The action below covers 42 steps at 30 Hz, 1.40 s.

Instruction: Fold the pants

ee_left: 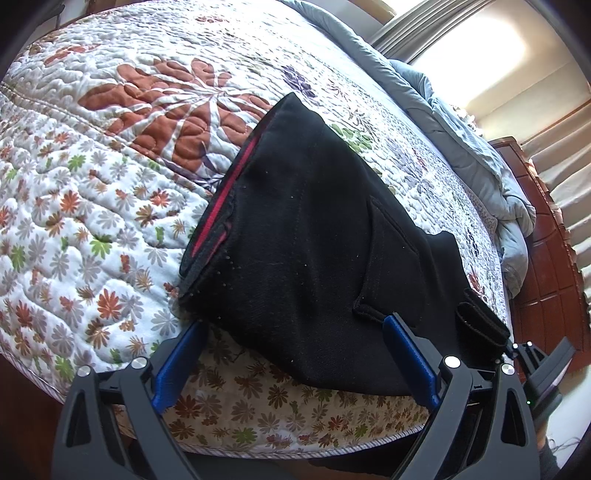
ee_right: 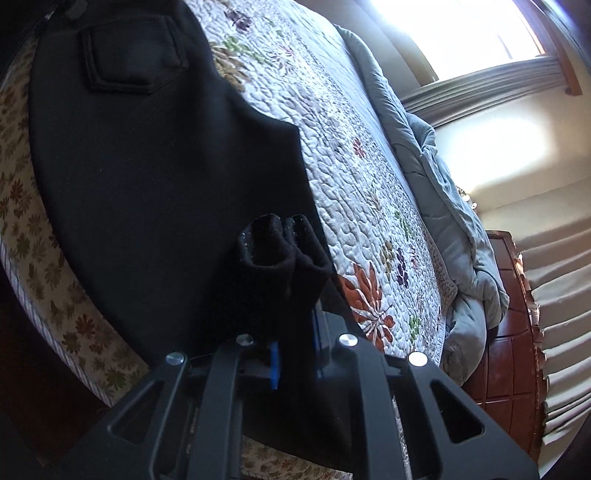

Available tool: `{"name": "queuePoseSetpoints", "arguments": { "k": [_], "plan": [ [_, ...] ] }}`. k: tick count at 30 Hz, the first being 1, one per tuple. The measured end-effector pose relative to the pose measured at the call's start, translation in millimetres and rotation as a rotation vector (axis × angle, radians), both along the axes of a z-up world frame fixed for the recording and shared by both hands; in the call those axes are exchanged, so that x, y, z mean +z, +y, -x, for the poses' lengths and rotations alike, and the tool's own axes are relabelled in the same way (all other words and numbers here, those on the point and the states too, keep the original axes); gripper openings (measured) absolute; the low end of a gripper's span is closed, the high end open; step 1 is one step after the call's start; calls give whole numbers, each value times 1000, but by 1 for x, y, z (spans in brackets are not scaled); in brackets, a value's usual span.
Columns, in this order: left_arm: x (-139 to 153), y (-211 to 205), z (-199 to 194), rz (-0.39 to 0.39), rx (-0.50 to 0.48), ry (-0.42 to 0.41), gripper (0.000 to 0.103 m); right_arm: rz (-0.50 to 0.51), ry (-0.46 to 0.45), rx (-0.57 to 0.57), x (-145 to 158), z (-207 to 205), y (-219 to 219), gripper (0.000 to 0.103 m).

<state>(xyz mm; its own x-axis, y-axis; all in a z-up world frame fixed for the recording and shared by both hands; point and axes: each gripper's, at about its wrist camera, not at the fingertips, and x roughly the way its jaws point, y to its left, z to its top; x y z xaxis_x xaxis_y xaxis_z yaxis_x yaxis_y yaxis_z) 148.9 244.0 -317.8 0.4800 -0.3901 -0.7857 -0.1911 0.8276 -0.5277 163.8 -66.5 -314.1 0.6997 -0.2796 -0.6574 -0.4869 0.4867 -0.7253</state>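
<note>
Black pants (ee_left: 314,240) with a red side stripe lie folded on the floral quilt (ee_left: 110,184), near the bed's front edge. My left gripper (ee_left: 295,325) is open, its blue fingers (ee_left: 177,365) straddling the near edge of the pants. In the right wrist view the pants (ee_right: 147,166) show a back pocket. My right gripper (ee_right: 295,295) is shut on a bunched fold of the pants (ee_right: 280,243); the right gripper also shows at the lower right of the left wrist view (ee_left: 517,350).
A grey-blue duvet (ee_left: 480,155) is bunched along the far side of the bed. A dark red wooden headboard (ee_right: 509,350) stands at the right. A bright window (ee_right: 461,33) with curtains is behind.
</note>
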Motion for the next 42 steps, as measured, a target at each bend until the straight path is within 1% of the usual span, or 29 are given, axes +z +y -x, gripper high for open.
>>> {"name": "queuePoseSetpoints", "arguments": {
  "k": [5,9,11,13,14,15,16,17,18,19,20,21,22,23,25,26,28,31,32,33,34,35,40,42],
  "plan": [
    [-1,3,0,4,-3,-1,96,-10,22,-2,-9,3,4,14],
    [-2,4,-1,2,-5,1,96,-63,58,-12,-10,6,6,23],
    [-1,3,-2,-1,-6,1,96,-132,97,-26,-6,5,4,31],
    [-2,3,-2,-3,-7,2,96,-275,174,-35,5,6,0,45],
    [-2,3,-2,-4,-7,2,96,-372,225,-33,13,8,-3,50],
    [-2,2,-2,-5,-7,2,96,-445,262,-31,20,10,-6,59],
    [-2,2,-2,-6,-8,2,96,-553,309,-39,31,10,-12,64],
    [-2,2,-2,-6,-7,2,96,-627,335,-56,38,9,-19,64],
    [-2,2,-2,-6,-7,2,96,-760,375,-101,49,5,-35,64],
    [-2,1,-2,-7,-6,3,96,-825,386,-135,54,0,-46,64],
    [-2,2,-2,-6,-7,3,96,-911,386,-196,60,-6,-65,64],
    [-2,2,-2,-7,-6,3,96,-954,383,-236,62,-11,-77,62],
    [-2,2,-2,-7,-5,3,96,-1000,378,-296,63,-18,-93,56],
    [-2,2,-2,-7,-5,3,96,-1035,373,-359,61,-25,-108,53],
    [-2,2,-2,-6,-7,3,96,-1063,359,-467,54,-33,-130,40],
    [-2,2,-2,-5,-7,3,96,-1059,357,-518,48,-37,-137,39],
    [-2,2,-2,-7,-6,4,96,-1042,386,-542,36,-37,-135,38],
    [-2,1,-3,-11,-7,6,96,-985,450,-537,13,-34,-119,38],
    [-2,1,-3,-12,-8,7,96,-956,463,-520,5,-31,-107,39],
    [-2,0,-3,-13,-8,8,96,-933,454,-503,2,-28,-102,45],
    [-2,-1,-4,-14,-9,9,96,-904,435,-478,0,-25,-93,48],
    [-3,-1,-4,-16,-10,10,96,-892,426,-471,-1,-24,-89,48],
    [-2,-5,-8,-36,-24,20,96,-933,444,-455,3,-26,-97,48],
    [-1,-6,-10,-33,-27,20,96,-967,461,-447,6,-28,-103,48]
  ]
}}
